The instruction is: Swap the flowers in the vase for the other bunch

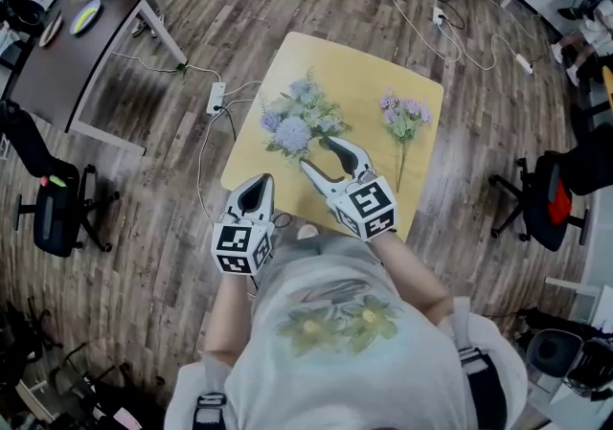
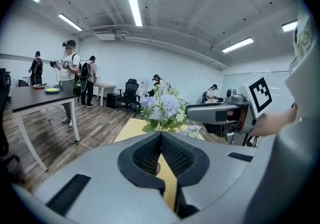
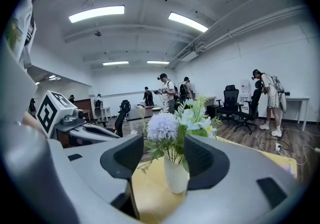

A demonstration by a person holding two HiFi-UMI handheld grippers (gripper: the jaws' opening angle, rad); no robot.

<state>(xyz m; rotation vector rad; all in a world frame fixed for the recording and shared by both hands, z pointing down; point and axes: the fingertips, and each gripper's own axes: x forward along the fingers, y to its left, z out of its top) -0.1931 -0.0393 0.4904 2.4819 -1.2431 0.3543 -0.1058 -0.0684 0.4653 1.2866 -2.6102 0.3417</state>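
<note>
Head view — vase (image 3: 176,178) upright, loose bunch (image 1: 403,126) stem-nearward

Floor (image 1: 182,45): grey-brown wood planks. Small yellow table (image 1: 364,69) mid-room. Dark desk (image 1: 57,55) at upper left in head view. Black office chairs (image 1: 56,213) on either side. White power strip (image 1: 216,98) with cables on the floor near the table. Walls (image 2: 165,66) white. Ceiling strip lights (image 2: 133,6) lit. Several people (image 2: 67,73) standing at the back.
</note>
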